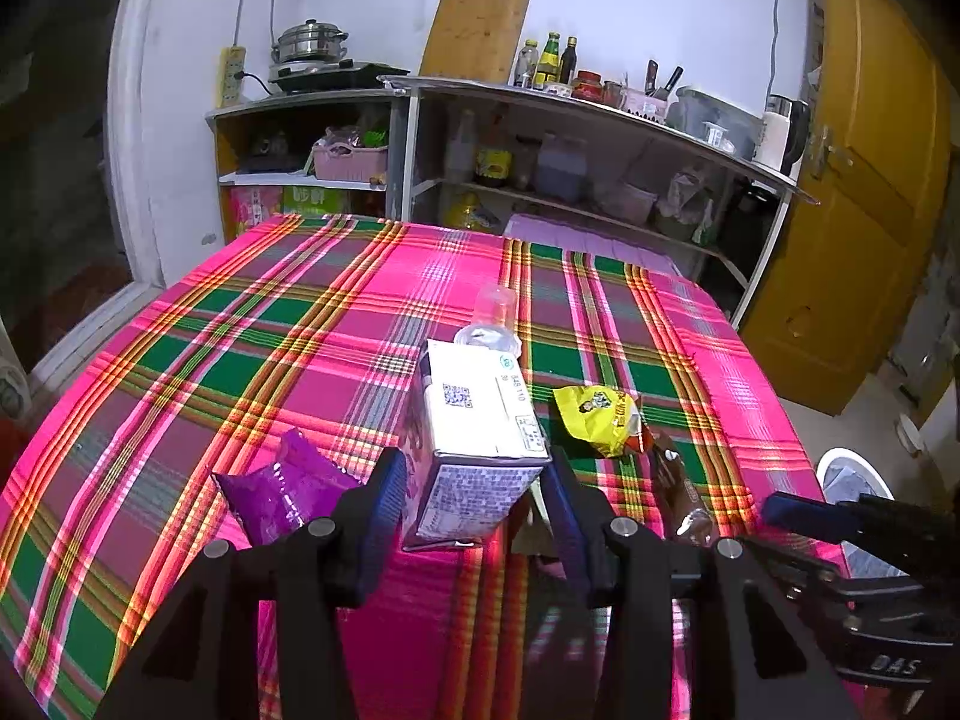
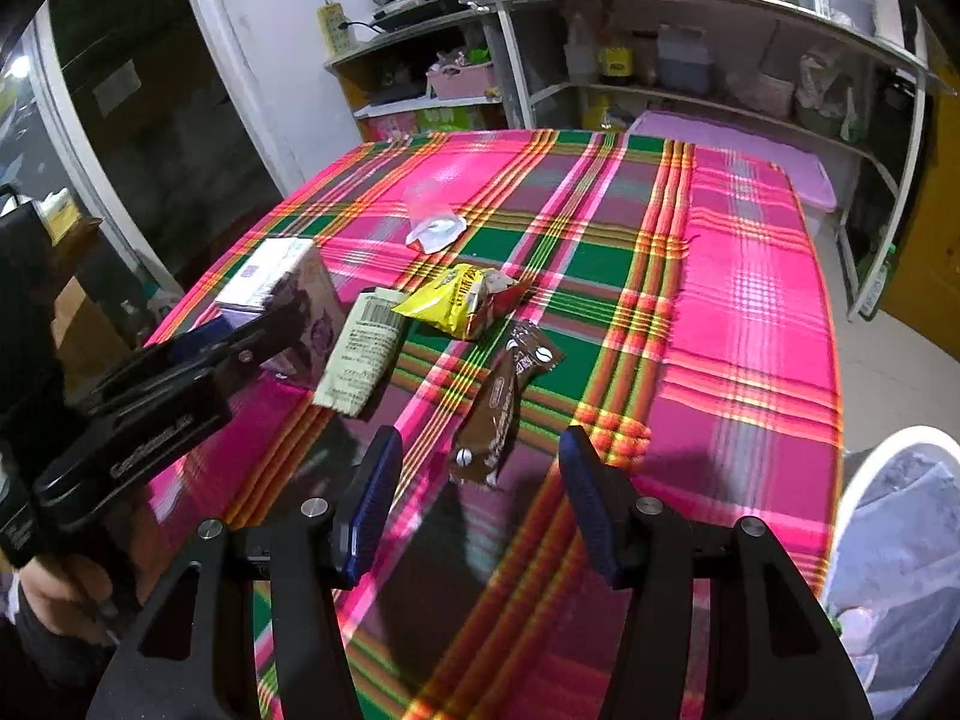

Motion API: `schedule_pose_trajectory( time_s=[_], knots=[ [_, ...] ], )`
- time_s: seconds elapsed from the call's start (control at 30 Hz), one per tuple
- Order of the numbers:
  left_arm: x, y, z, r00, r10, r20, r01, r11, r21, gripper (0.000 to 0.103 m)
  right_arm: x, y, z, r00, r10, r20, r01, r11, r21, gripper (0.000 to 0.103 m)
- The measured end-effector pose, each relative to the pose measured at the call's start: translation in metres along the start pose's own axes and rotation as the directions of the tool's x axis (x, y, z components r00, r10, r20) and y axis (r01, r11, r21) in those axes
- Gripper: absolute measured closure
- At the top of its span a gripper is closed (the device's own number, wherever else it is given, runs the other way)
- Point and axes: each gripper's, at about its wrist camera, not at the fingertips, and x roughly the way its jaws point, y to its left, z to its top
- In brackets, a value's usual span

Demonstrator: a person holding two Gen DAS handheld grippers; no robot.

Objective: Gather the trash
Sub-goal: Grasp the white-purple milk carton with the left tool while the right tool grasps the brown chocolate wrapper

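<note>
A white and purple carton [image 1: 474, 420] stands on the plaid table [image 1: 240, 348]. My left gripper [image 1: 474, 480] is open, its blue pads on either side of the carton's base, not closed on it. The carton also shows in the right wrist view [image 2: 282, 288]. My right gripper [image 2: 480, 468] is open and empty, just in front of a brown wrapper [image 2: 504, 402]. A yellow snack bag [image 2: 462, 300], a pale green wrapper [image 2: 360, 354] and a clear plastic cup [image 2: 432, 216] lie beyond. A purple bag [image 1: 288, 480] lies left of the carton.
A white bin with a plastic liner [image 2: 900, 540] stands off the table's right edge. Metal shelves with bottles and pots [image 1: 570, 138] line the far wall. A yellow door [image 1: 870, 180] is at the right.
</note>
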Motion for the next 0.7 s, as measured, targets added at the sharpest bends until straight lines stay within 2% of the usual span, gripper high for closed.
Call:
schedule_pose_trajectory(
  time_s=[0.13,0.2,0.33,0.4,0.53,0.63,0.7],
  knots=[
    [0.002,0.003,0.0,1.0,-0.002,-0.002,0.002,1.0,-0.002,0.066,0.016,-0.001,0.002,1.0,-0.008,-0.022,0.008,1.0,0.011,0.054],
    [0.002,0.006,0.0,1.0,-0.004,0.001,0.004,1.0,-0.006,0.067,0.023,-0.001,0.003,0.999,-0.007,-0.035,0.008,1.0,0.013,0.059],
    [0.0,0.011,-0.001,1.0,-0.014,0.007,0.014,1.0,-0.015,0.071,0.025,-0.002,0.003,0.999,-0.019,-0.028,0.019,1.0,0.014,0.073],
    [-0.003,0.012,-0.001,1.0,-0.016,0.015,0.016,1.0,-0.015,0.071,0.023,-0.004,0.002,1.0,-0.009,-0.027,0.01,1.0,0.017,0.078],
    [-0.012,0.009,-0.003,0.999,-0.022,0.031,0.023,1.0,-0.011,0.071,0.016,-0.003,-0.004,1.0,-0.009,-0.021,0.009,1.0,0.014,0.079],
    [-0.021,0.005,-0.004,0.999,-0.03,0.044,0.03,1.0,-0.003,0.071,0.008,-0.003,-0.008,1.0,-0.001,-0.014,0.001,1.0,0.015,0.091],
    [-0.028,0.004,-0.005,0.998,-0.034,0.052,0.034,0.999,-0.002,0.071,-0.001,-0.004,-0.011,1.0,0.0,0.001,0.0,1.0,0.015,0.091]
  ],
)
